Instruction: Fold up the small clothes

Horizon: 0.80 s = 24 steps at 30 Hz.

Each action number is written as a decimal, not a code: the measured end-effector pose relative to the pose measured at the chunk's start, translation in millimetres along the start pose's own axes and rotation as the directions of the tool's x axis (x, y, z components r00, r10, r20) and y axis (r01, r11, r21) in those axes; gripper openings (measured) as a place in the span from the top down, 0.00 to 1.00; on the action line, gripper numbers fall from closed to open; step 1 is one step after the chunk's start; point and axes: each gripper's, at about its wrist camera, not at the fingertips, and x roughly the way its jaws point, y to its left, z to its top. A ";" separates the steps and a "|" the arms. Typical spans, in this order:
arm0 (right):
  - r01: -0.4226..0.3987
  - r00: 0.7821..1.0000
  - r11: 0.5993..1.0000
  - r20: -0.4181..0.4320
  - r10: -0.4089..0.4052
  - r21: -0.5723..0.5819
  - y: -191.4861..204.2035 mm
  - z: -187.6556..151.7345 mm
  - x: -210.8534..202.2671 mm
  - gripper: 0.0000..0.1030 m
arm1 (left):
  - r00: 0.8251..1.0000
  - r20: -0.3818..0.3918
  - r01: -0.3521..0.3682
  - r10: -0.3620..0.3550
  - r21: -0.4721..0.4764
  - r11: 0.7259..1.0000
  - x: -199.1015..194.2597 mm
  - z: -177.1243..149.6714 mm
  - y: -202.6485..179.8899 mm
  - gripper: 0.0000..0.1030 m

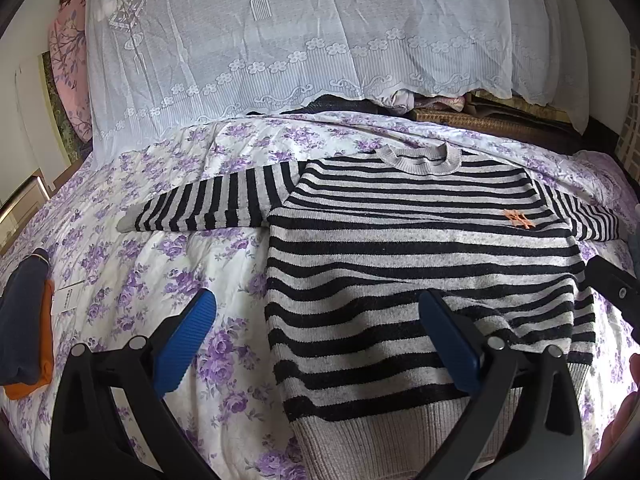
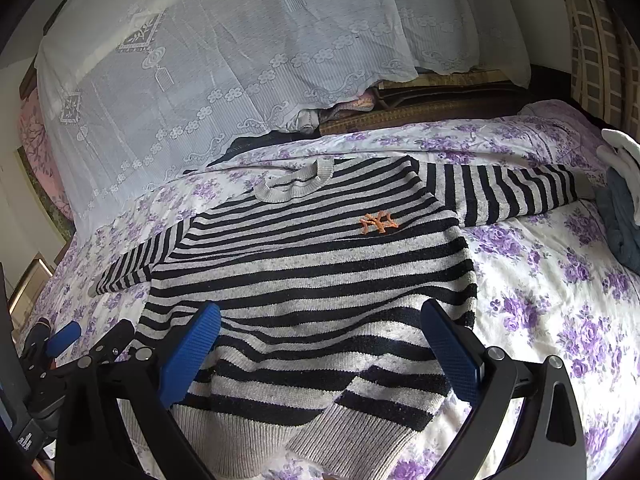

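Note:
A small black-and-grey striped sweater [image 1: 404,248] with an orange logo [image 1: 519,218] lies face up on the floral bed sheet [image 1: 168,264], collar at the far side, both sleeves spread out sideways. My left gripper [image 1: 320,332] hovers open over the sweater's lower left edge, one blue pad [image 1: 184,340] over the sheet, the other [image 1: 450,340] over the stripes. In the right wrist view the same sweater [image 2: 312,280] fills the middle. My right gripper [image 2: 324,344] is open above the sweater's hem, which is rumpled there. Nothing is held by either gripper.
A folded navy and orange garment [image 1: 24,336] lies at the left on the bed. White and blue-grey clothes [image 2: 622,200] are piled at the right edge. A white lace cloth [image 1: 280,40] drapes over the far side, with woven mats [image 2: 432,108] under it.

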 end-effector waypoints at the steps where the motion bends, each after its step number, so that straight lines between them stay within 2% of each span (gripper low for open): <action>1: -0.001 1.000 1.000 0.000 0.001 0.001 -0.1 0.0 0.0 0.03 | 1.000 -0.001 0.000 0.000 0.000 1.000 0.0 0.4 -0.3 0.04; 24: -0.005 1.000 1.000 -0.004 0.005 0.006 -0.8 -0.2 0.3 0.03 | 1.000 -0.008 0.001 -0.001 0.000 1.000 0.7 -4.5 1.5 0.04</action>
